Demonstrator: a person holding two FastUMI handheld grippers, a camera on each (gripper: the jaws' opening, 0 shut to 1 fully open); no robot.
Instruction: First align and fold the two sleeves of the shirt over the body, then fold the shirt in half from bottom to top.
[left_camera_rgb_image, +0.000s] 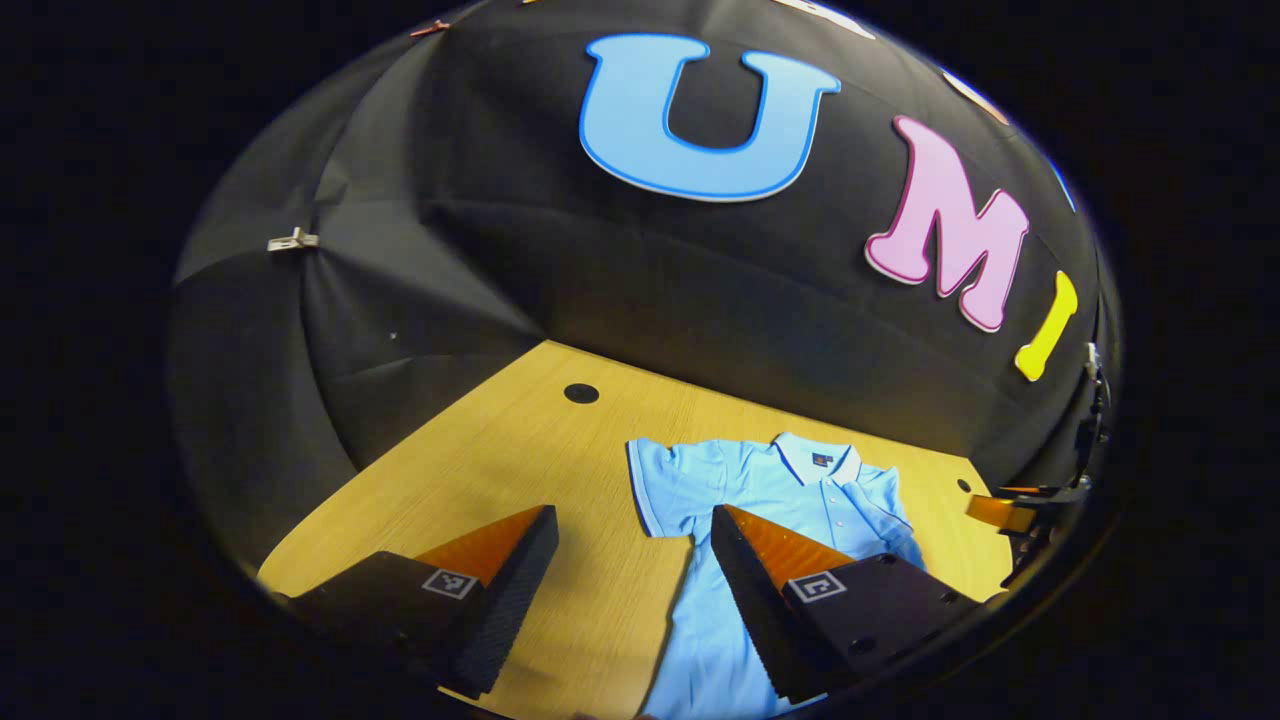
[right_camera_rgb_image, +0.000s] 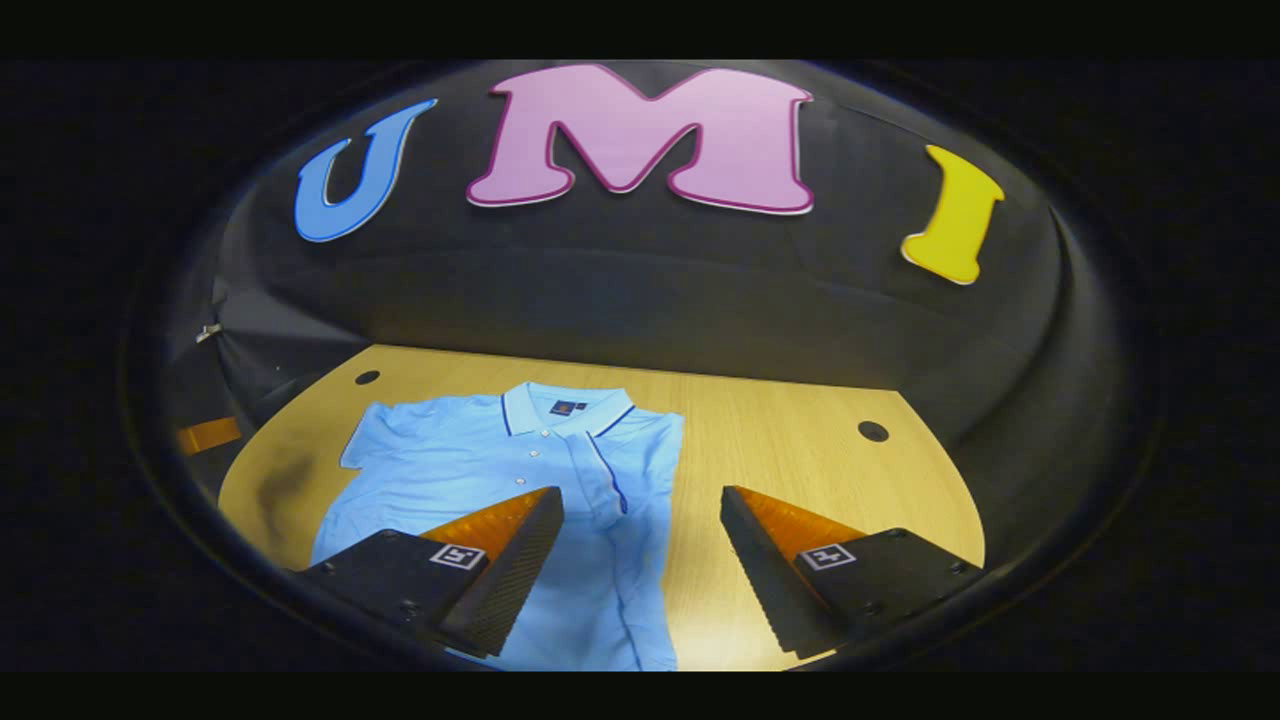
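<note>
left gripper view: left gripper (left_camera_rgb_image: 632, 540), jaws apart and empty, above the table (left_camera_rgb_image: 520, 450); light blue shirt (left_camera_rgb_image: 760, 480) lies flat beyond. right gripper view: right gripper (right_camera_rgb_image: 640, 520), jaws apart, over the shirt's (right_camera_rgb_image: 480, 460) edge.

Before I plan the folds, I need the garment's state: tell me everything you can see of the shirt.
The shirt is a light blue short-sleeved polo of soft knit, with a dark-trimmed white collar, a buttoned placket and a small dark neck label. It lies face up and flat on the wooden table, collar toward the booth wall. One sleeve is spread out; the other side looks already folded over the body. Nothing grips it.
</note>
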